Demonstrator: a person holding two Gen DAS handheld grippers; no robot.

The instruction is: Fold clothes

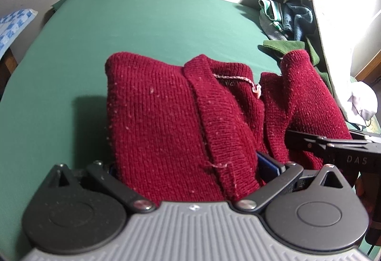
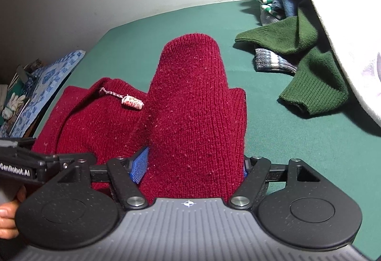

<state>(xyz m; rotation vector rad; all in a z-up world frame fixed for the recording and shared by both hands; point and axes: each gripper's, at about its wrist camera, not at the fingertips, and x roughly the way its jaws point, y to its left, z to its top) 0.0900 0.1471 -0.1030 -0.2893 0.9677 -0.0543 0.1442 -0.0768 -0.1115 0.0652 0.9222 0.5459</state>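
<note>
Knitwear, a red sweater (image 1: 166, 118), is hanging bunched over the green table (image 1: 154, 27) while my left tongs (image 1: 190, 165) and right tongs (image 2: 194, 165) are gripping thick folds, likely slipping out unevenly.

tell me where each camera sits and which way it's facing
Left wrist: on the left hand-held gripper, facing forward over the dark red knitted sweater it clamps, across the green sheet; the right hand-held gripper shows at right.
Right wrist: on the right hand-held gripper, facing along a raised fold of the sweater toward the dark green knitted garment; the left gripper and fingers show at left.
Shared: sweater, sheet, clothes pile.
</note>
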